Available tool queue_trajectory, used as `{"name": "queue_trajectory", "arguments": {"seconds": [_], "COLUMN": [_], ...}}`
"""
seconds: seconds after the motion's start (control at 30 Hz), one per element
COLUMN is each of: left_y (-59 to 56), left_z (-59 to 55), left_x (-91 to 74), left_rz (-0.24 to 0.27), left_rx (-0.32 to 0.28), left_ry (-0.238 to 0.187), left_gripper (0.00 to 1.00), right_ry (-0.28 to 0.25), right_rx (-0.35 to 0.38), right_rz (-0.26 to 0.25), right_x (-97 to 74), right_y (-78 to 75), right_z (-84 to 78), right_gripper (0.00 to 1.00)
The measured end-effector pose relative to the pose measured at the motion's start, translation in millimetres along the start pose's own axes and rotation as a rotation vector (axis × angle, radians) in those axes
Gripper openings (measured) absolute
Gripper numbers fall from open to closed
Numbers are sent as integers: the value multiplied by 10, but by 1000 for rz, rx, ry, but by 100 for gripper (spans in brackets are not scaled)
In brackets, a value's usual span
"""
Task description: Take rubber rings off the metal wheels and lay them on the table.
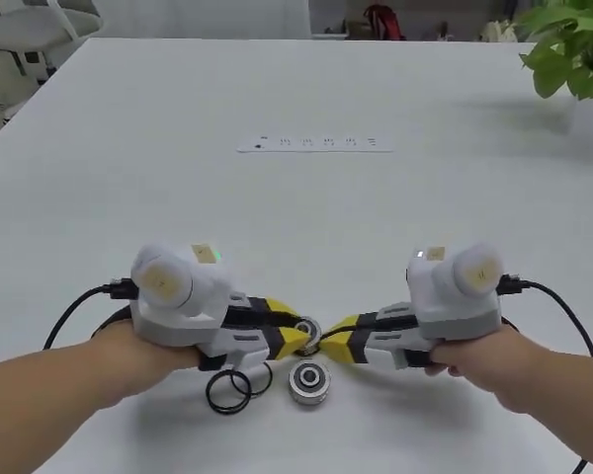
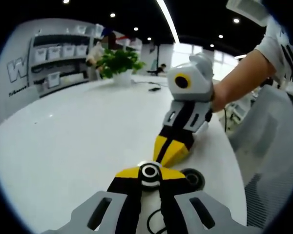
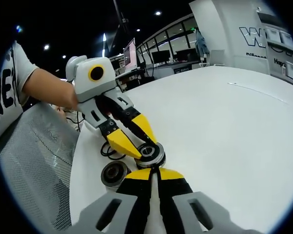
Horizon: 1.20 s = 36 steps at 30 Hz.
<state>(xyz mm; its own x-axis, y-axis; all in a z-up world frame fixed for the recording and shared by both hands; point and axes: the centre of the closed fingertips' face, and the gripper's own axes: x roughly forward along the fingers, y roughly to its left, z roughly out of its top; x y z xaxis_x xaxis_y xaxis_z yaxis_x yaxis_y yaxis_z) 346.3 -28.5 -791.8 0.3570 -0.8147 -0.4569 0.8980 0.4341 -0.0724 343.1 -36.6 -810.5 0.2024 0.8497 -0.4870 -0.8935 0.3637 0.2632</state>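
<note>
The left gripper [image 1: 293, 337] clamps a small metal wheel [image 2: 150, 174] between its yellow tips. The wheel is round and shiny with a dark hub, and its axle points roughly upward, across the jaws. The right gripper [image 3: 154, 175] meets it head-on from the opposite side. Its jaws are pressed together at the wheel's rim, but whether they pinch a rubber ring cannot be told.

A second wheel [image 1: 308, 382] lies flat on the white table [image 1: 296, 217] just in front of both tips, with its hub up and a dark band around it. Two thin black rings [image 1: 232, 387] lie overlapping beside it, under the left gripper.

The smooth tabletop stretches wide and open beyond, to a flat power strip [image 1: 314, 144] and a leafy plant [image 1: 571, 44] at the far right corner.
</note>
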Motion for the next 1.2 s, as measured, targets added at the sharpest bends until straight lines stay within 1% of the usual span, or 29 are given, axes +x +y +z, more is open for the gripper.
{"name": "queue_trajectory", "arguments": {"seconds": [0.07,0.23,0.27,0.47,0.5,0.53,0.6,0.67,0.73,0.9,1.07,1.2], "left_y": [2,19,18,-1,-7,-6,-8,-15,-11,-13,-7,-8], "left_z": [-2,0,2,-6,-9,-9,-9,-6,-6,-7,-8,-9], "left_x": [9,13,14,6,5,7,12,20,22,29,37,39], "left_rz": [13,13,15,16,15,16,16,18,20,23,25,21], "left_rx": [9,8,10,14,15,17,20,29,37,59,76,83], "left_ry": [-2,4,8,21,23,24,27,31,35,46,65,71], "left_gripper": [13,13,13,13,13,12,12,12,12,12,11,11], "right_ry": [-5,-10,-22,-51,-73,-75,-83,-109,-105,-112,-106,-102], "right_rx": [19,68,93,167,179,191,193,227,227,271,270,265], "right_rz": [-7,-25,-24,-33,-31,-33,-33,-22,-21,-4,8,23], "right_x": [0,2,-5,-62,-76,-91,-100,-96,-89,-94,-92,-85], "right_y": [-2,-31,-37,-110,-107,-125,-134,-117,-112,-85,-47,-12], "right_z": [2,10,26,45,81,94,108,157,151,162,178,192], "right_gripper": [2,0,0,0,0,0,0,0,0,0,0,0]}}
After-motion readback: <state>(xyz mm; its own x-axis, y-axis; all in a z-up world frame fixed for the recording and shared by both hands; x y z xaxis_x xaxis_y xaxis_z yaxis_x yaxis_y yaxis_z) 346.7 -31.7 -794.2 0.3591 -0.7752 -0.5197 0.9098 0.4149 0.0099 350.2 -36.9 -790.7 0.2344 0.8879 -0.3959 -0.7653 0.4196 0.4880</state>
